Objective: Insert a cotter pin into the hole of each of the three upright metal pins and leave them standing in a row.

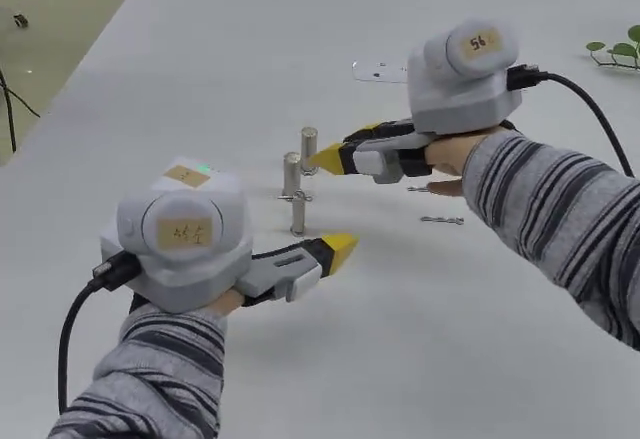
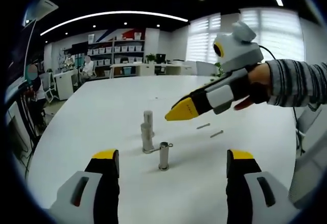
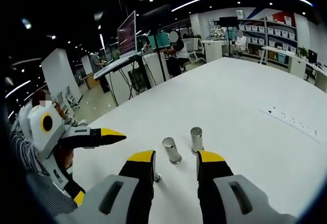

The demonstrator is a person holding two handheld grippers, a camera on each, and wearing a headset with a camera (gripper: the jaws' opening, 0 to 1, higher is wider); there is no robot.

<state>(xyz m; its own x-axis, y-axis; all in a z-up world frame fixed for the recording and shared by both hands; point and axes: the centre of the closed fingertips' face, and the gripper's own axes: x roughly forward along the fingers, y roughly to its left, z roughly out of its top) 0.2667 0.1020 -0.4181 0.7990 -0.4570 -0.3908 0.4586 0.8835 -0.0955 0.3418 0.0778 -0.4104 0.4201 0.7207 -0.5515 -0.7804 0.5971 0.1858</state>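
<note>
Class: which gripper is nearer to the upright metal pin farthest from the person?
Right. The right gripper is just beside the farthest pin; the left gripper sits back near the closest pin, which holds a cotter pin.

Three short silver metal pins [image 1: 291,171]: smooth, satin sheen. White tabletop [image 1: 250,39]: matt, smooth. Thin silver wire cotter pin [image 1: 442,220]: shiny metal. Grey-striped sleeve [image 1: 560,209]: soft knit cloth.
</note>
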